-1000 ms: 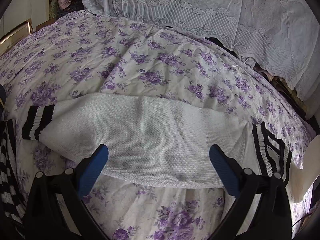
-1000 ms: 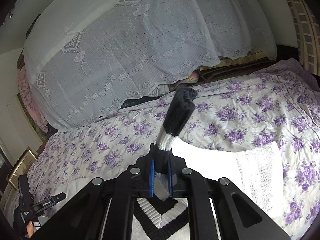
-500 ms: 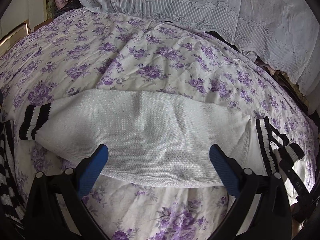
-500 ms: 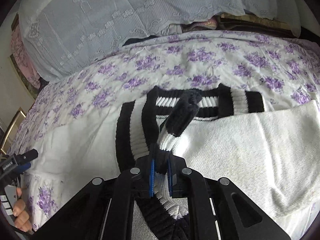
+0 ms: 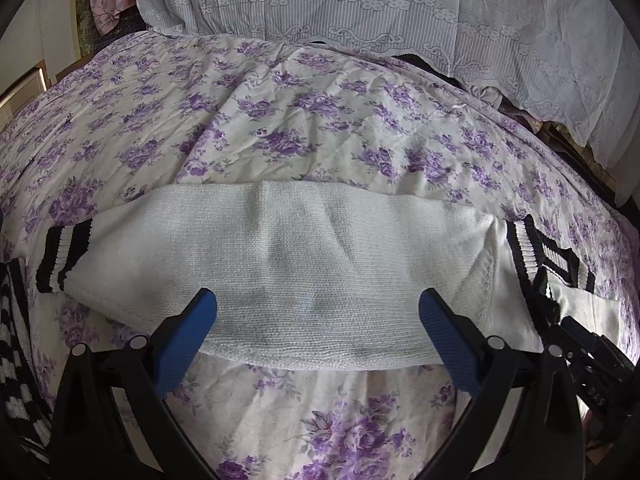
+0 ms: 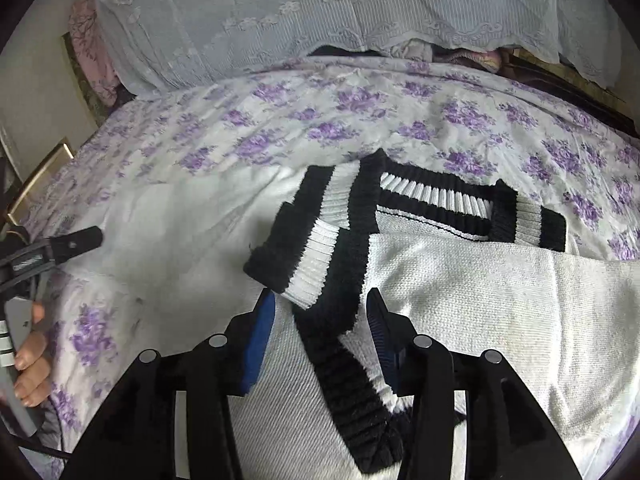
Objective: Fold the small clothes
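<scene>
A white knit sweater point(image 5: 304, 268) with black-and-white striped cuffs and V-neck lies on the floral bedsheet. In the left wrist view its sleeve stretches across, cuff point(image 5: 64, 260) at left. My left gripper point(image 5: 316, 320) is open and empty over the sleeve's near edge. In the right wrist view my right gripper point(image 6: 320, 320) is open, its fingers either side of the other striped cuff point(image 6: 304, 256), which lies loose across the neckline point(image 6: 432, 204). The right gripper's tip shows at the left view's right edge point(image 5: 580, 344).
The bed has a purple-flowered sheet point(image 5: 320, 120) and a white lace cover point(image 5: 400, 20) heaped along the back. A striped black-and-white cloth point(image 5: 12, 360) lies at the left edge. The hand on the left gripper point(image 6: 32, 360) shows at left.
My right gripper has opened and let go of the striped cuff, which now rests on the sweater's neckline. It carried the cuff down from above. The left gripper stayed open, nearly still.
</scene>
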Demonstrator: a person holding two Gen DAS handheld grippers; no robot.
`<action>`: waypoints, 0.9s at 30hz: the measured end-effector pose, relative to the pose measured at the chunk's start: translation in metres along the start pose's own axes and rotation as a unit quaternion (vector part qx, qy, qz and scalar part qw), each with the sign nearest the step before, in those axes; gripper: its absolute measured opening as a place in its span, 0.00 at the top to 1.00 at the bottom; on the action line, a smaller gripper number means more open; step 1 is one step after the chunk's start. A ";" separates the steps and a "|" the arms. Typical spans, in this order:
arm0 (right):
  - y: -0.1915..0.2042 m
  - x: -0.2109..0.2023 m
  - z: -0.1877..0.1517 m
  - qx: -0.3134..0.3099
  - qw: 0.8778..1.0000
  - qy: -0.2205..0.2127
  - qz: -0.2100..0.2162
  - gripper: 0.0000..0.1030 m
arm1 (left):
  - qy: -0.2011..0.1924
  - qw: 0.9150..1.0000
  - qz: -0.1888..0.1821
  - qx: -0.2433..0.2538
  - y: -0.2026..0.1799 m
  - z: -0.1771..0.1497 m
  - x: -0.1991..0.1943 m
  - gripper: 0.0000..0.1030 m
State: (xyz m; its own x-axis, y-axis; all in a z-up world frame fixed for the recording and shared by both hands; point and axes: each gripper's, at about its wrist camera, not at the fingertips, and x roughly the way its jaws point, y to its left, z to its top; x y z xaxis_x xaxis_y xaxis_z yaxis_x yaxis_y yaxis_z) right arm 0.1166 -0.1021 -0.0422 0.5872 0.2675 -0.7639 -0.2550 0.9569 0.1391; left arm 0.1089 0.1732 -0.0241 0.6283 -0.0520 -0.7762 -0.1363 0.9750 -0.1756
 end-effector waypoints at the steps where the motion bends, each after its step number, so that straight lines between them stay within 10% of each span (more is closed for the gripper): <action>1: -0.004 -0.016 -0.002 0.003 1.000 -0.017 0.007 0.54 | -0.003 1.000 -0.008 0.006 -0.003 -0.001 -0.002 0.04; 9: -0.123 -0.127 -0.032 0.106 0.987 -0.112 -0.050 0.54 | 0.074 0.972 -0.202 0.092 -0.094 -0.017 -0.005 0.04; 15: -0.187 -0.152 -0.056 0.181 0.973 -0.139 -0.047 0.54 | 0.168 0.952 -0.243 0.084 -0.164 -0.018 0.041 0.05; 22: -0.205 -0.140 -0.051 0.173 0.973 -0.145 -0.054 0.56 | 0.161 0.955 -0.241 0.064 -0.174 -0.016 0.054 0.90; 27: -0.232 -0.113 -0.021 0.189 0.971 -0.134 -0.064 0.73 | 0.115 0.967 -0.217 0.063 -0.154 -0.010 0.042 0.90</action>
State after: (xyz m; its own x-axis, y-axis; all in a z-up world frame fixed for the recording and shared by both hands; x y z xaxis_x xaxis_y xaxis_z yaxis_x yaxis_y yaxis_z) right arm 0.0930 -0.3563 -0.0018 0.7872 0.1146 -0.6059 0.1036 0.9440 0.3132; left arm 0.1483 0.0189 -0.0357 0.4165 -0.4946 -0.7628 0.2049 0.8686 -0.4513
